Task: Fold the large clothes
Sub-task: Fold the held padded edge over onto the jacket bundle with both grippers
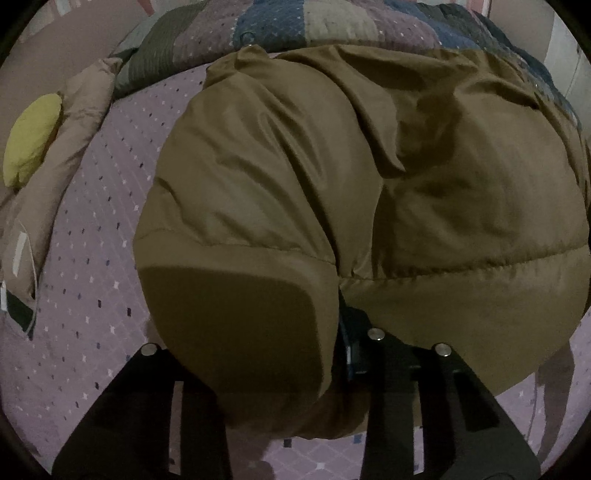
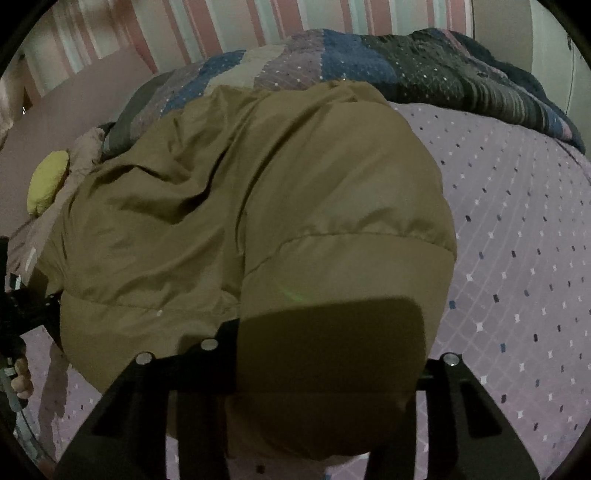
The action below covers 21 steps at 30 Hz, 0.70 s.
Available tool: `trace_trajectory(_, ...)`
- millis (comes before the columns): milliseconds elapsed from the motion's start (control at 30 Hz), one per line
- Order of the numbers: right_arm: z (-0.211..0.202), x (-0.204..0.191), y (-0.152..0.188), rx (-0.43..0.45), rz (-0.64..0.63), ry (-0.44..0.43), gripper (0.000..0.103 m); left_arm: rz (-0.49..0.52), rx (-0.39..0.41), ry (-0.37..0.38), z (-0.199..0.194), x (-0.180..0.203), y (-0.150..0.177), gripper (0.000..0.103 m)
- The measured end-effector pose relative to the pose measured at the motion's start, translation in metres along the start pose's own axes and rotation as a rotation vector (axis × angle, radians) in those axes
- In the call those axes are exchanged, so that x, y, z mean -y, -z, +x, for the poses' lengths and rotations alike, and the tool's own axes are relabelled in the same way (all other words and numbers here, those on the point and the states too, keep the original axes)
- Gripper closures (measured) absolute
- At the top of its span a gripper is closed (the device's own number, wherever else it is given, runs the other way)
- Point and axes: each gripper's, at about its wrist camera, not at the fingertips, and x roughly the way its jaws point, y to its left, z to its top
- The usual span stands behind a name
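A large olive-brown puffer jacket (image 1: 332, 177) lies on the purple patterned bed sheet (image 1: 92, 258); it also fills the right wrist view (image 2: 240, 206). My left gripper (image 1: 295, 369) is shut on the jacket's near hem, which drapes over and hides the fingertips. My right gripper (image 2: 317, 376) is shut on the hem at the other near corner, its fingertips also hidden under the cloth. The left gripper's body shows at the left edge of the right wrist view (image 2: 14, 317).
A dark patchwork quilt (image 2: 424, 70) is bunched along the far side of the bed. A beige garment (image 1: 55, 166) and a yellow cushion (image 1: 31, 136) lie at the left. A striped wall (image 2: 221, 26) stands behind.
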Motion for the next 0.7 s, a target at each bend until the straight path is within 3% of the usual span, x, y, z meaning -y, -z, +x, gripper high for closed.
trace_trajectory(400,0.006,-0.014,-0.005,-0.009,-0.009,0.069,0.061,0.045,0.014,-0.068,-0.017,0.039,-0.003,0.072)
trace_trajectory(700,-0.026,-0.025,-0.012,0.099,-0.049,0.059,0.067,0.054,0.078,-0.053,-0.050,0.057,-0.007,0.079)
